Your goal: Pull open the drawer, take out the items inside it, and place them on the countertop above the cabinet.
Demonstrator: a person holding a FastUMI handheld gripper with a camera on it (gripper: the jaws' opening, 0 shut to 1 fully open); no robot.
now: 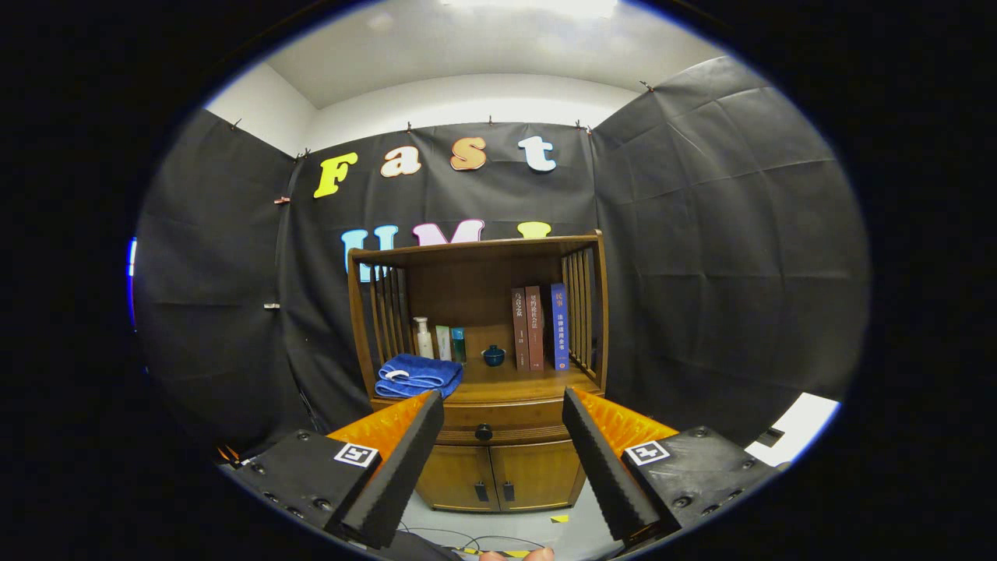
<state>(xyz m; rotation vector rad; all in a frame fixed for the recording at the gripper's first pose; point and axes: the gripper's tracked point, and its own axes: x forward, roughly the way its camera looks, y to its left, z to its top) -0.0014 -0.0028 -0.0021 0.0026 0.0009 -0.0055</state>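
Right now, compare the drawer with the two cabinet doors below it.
The drawer is one wide, low front with a round knob; the doors are a taller pair with small handles. Both are shut, same brown wood. The hand-held gripper is open, well short of both.

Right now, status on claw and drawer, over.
Claw open, empty, short of cabinet. Drawer shut, knob between fingers' line. Path clear; towel on countertop.

Your gripper (502, 460) shows at the bottom of the frame as two long wedge-shaped fingers (397, 475) with ribbed, saw-toothed inner faces. Each finger is mounted on a black block body studded with round screws. On top of each block you carry a small square black-and-white marker tag.
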